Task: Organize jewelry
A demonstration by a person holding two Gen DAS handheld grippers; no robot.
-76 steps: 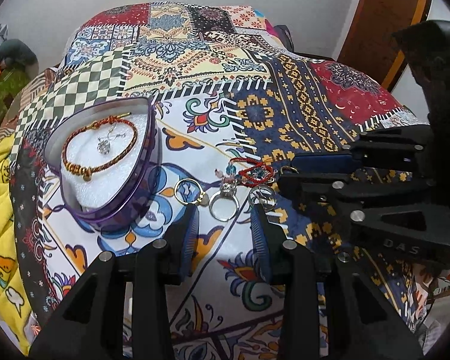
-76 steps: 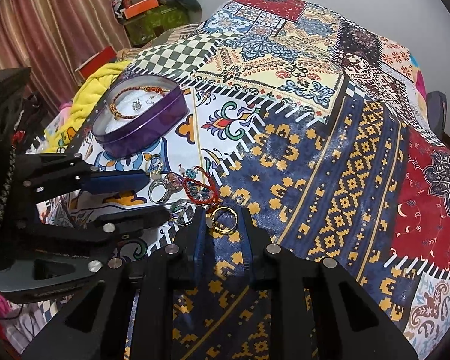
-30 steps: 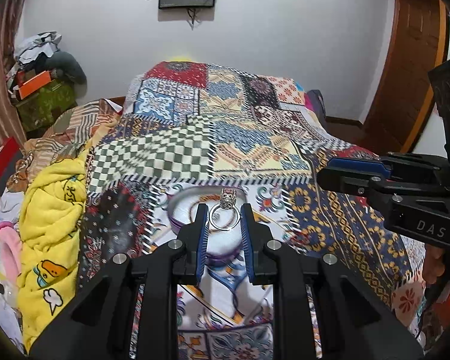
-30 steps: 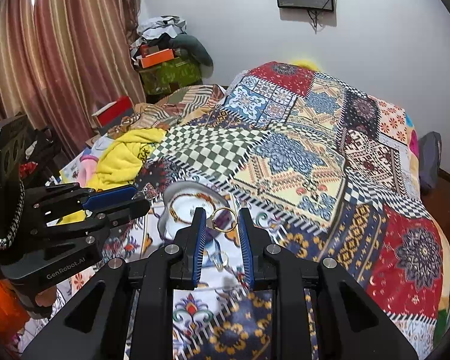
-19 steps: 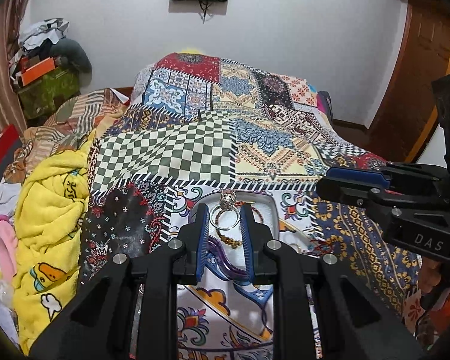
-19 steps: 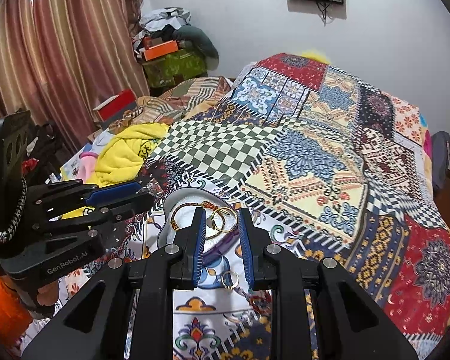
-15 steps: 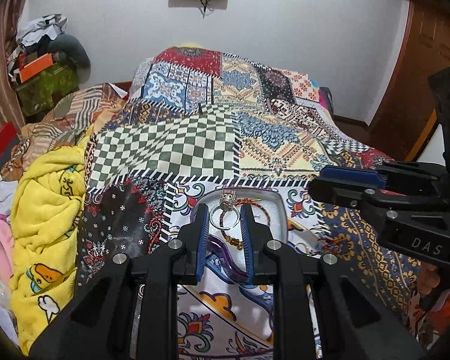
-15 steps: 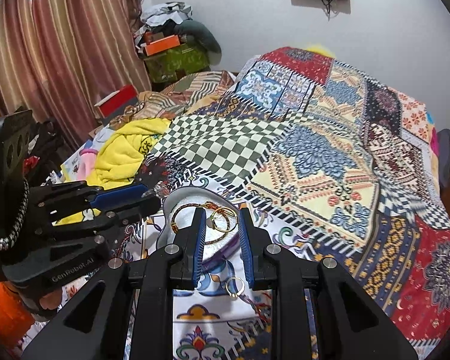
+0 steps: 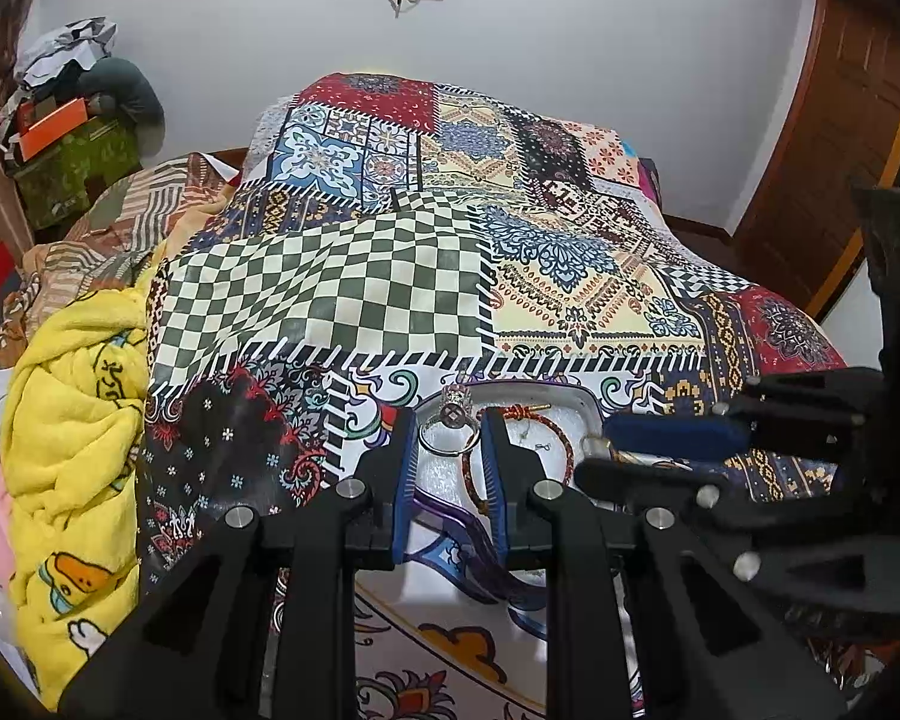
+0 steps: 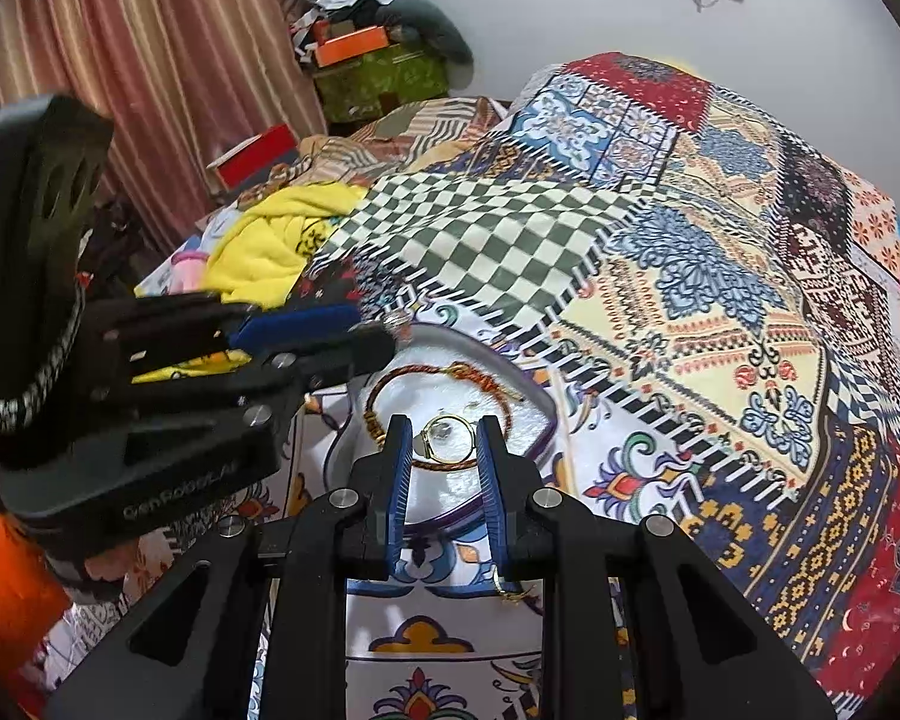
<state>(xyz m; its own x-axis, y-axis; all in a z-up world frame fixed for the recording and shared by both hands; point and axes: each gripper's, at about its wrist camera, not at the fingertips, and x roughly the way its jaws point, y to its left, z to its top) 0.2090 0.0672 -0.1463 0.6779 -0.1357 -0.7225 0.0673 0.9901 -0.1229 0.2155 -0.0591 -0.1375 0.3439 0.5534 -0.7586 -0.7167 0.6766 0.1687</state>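
Note:
My left gripper point(image 9: 450, 441) is shut on a silver ring point(image 9: 448, 433) with a jewelled top, held over the near left part of the purple heart-shaped tin point(image 9: 588, 408). My right gripper point(image 10: 445, 444) is shut on a gold ring point(image 10: 447, 445) above the same purple tin point(image 10: 540, 402). Inside the tin, on white padding, lies a red-and-gold braided bracelet point(image 10: 432, 375). The left gripper point(image 10: 378, 333) shows at the tin's left edge in the right wrist view. The right gripper point(image 9: 594, 453) reaches in from the right in the left wrist view.
A patchwork bedspread point(image 9: 546, 252) covers the bed. A yellow blanket point(image 9: 72, 420) lies at its left side. Another gold ring point(image 10: 510, 591) rests on the spread just in front of the tin. Curtains point(image 10: 168, 66) and stacked boxes point(image 10: 372, 66) stand beyond the bed.
Both grippers closed on their rings, lifted them off the bedspread and carried them over the tin. In the last half second both moved closer over it, the right gripper nearing the left.

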